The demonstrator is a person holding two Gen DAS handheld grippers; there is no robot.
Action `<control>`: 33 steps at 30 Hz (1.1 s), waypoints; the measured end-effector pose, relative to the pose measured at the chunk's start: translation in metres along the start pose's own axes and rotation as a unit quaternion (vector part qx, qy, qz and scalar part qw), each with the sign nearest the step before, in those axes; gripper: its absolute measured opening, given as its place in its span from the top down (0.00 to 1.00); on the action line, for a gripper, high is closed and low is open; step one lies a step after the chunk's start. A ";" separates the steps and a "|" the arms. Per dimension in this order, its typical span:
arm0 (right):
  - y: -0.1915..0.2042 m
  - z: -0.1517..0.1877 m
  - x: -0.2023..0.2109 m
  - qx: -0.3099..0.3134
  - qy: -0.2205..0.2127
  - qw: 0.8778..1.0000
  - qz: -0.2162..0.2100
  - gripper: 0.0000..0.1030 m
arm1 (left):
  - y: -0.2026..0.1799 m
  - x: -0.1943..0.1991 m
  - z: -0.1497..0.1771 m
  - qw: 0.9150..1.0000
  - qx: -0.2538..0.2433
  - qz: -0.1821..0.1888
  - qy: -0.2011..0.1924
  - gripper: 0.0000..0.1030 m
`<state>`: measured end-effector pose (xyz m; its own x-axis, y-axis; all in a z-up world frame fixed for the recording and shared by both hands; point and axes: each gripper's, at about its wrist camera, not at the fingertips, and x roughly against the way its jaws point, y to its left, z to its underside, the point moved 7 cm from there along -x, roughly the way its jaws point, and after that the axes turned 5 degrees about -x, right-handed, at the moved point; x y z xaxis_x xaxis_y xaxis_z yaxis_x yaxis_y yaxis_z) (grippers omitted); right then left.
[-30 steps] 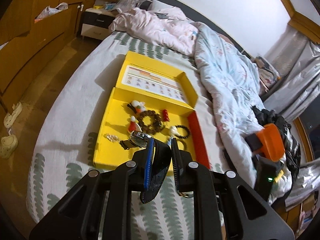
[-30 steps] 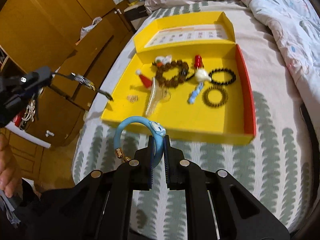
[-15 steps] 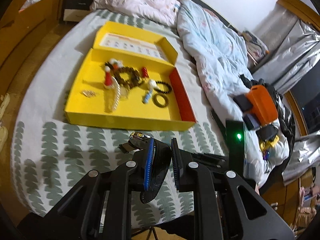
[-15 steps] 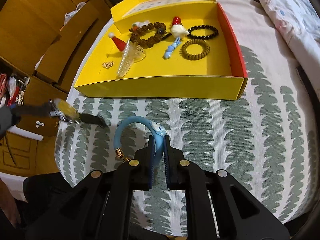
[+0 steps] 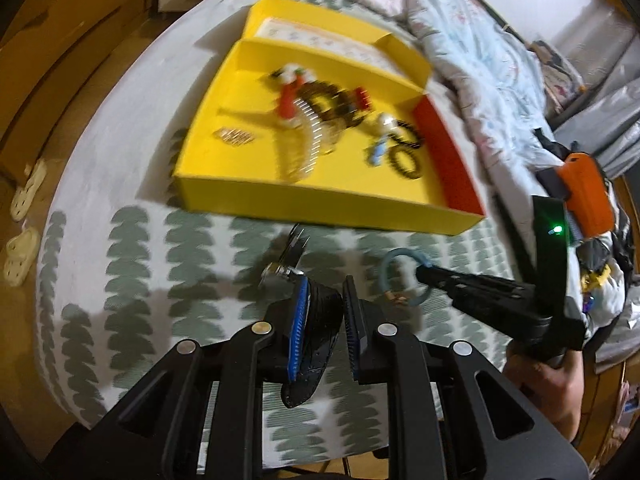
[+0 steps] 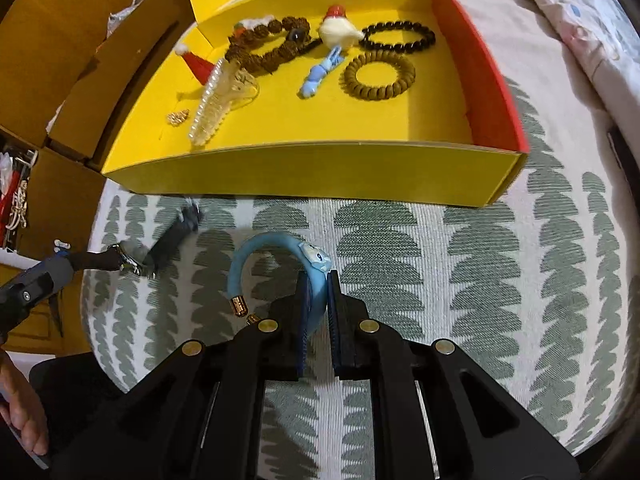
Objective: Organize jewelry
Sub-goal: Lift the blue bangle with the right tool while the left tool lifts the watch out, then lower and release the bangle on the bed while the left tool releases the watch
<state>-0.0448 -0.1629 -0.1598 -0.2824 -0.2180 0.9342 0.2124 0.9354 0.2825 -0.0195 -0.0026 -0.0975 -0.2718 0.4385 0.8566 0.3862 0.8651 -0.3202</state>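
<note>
Both your grippers have pulled back off the yellow tray (image 6: 312, 168) onto the leaf-print bedspread (image 6: 500, 280) in front of it. Your left gripper (image 5: 325, 300) is clamped on the black strap of a wristwatch (image 5: 280, 274), whose case hangs just past the fingertips. Your right gripper (image 6: 317, 280) is pinched on a blue cartoon bracelet (image 6: 272, 256) with a gold end cap. Neither item is in the tray.

Tray count, near to far: one gold trinket (image 6: 178, 117), one clear pearl hair clip (image 6: 218, 100), one brown coil hair tie (image 6: 379, 75), one blue charm (image 6: 320, 74), one red cone clip (image 6: 198, 62), one black bead bracelet (image 6: 400, 36), one brown bead bracelet (image 6: 272, 46), one cream charm (image 6: 340, 32).

Printed card (image 5: 320, 38) in the lid: writing unreadable.
</note>
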 end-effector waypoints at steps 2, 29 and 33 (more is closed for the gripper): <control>0.000 -0.001 -0.005 0.003 0.001 1.000 0.007 0.90 | 0.013 -0.004 0.001 1.000 0.008 -0.012 0.007 0.83; 0.024 -0.030 0.038 0.018 -0.057 0.998 -0.011 0.81 | 0.055 0.027 -0.026 0.998 0.048 -0.005 -0.032 0.40; 0.025 -0.050 0.041 0.007 -0.072 0.997 -0.018 0.81 | 0.048 0.020 -0.049 0.999 0.038 -0.002 -0.029 0.39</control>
<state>-0.0046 -0.1624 -0.1032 -0.4208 -0.2106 0.8824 0.1877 0.9314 0.3118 0.0371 0.0359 -0.0758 -0.3240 0.4461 0.8343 0.3167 0.8821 -0.3486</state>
